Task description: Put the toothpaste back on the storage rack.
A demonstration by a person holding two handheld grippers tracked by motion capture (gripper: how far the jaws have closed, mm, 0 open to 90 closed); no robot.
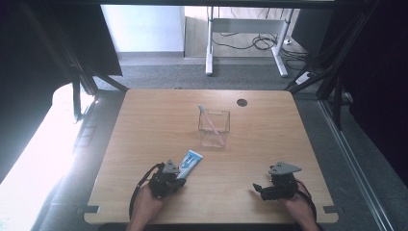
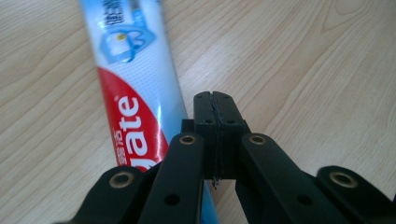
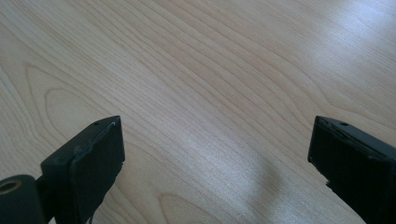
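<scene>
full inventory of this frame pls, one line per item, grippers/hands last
table: 1, light wood, centre, round hole near the far right corner
clear container: 1, transparent, upright mid-table
toothbrush: 1, pinkish, leaning inside the clear container
toothpaste tube: 1, white, red and blue, lying flat near the front left, just beside the left gripper's tips
desk frame: 1, white legs, on the floor beyond the table, cables under it
left gripper: 1, black, jaws shut, nothing between them
right gripper: 1, black, jaws wide open over bare wood
hands: 2, at the front edge, one behind each gripper
</scene>
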